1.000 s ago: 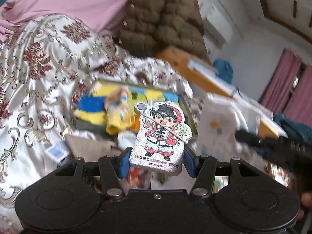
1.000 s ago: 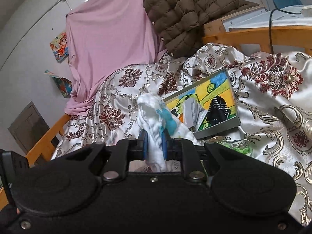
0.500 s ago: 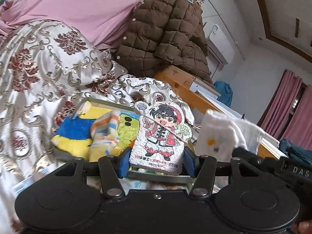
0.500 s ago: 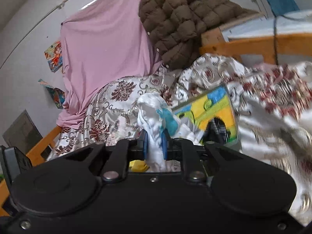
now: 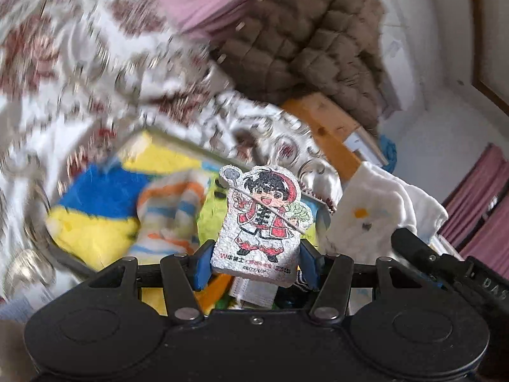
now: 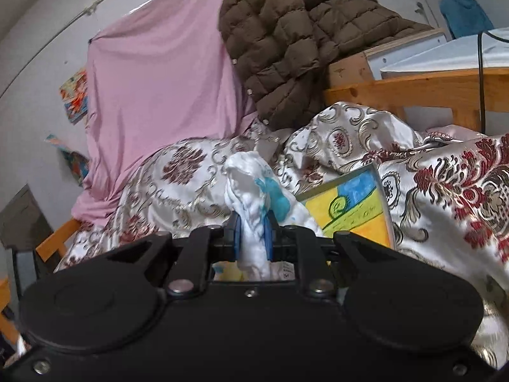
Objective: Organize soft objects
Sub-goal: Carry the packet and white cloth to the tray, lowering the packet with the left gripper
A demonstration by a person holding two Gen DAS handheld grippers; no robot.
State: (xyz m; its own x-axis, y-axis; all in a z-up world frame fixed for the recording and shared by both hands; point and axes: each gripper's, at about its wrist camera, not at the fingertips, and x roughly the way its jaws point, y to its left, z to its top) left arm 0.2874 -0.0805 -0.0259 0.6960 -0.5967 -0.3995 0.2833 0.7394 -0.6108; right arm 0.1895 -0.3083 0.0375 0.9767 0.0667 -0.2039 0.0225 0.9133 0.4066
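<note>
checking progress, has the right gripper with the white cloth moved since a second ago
Yes. The right gripper, shut on the white cloth, has shifted left: the colourful box sits further right and lower in its view.

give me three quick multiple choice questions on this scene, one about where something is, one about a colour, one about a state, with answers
1. Where does the brown quilted jacket lie?
A. inside the tray
B. draped over the wooden bed frame, above the patterned bedspread
C. clamped in the left tool

2. What colour is the sheet hanging behind the bed?
A. pink
B. green
C. black

3. What state is the right tool in?
A. wide open with nothing in it
B. out of view
C. shut on a white cloth with blue marks

Answers:
1. B, the jacket hangs over the frame's corner, above the bedspread.
2. A, the hanging sheet is plainly pink.
3. C, the blue pads squeeze the bunched cloth between them, while the left tool holds the cartoon-figure sponge.
</note>
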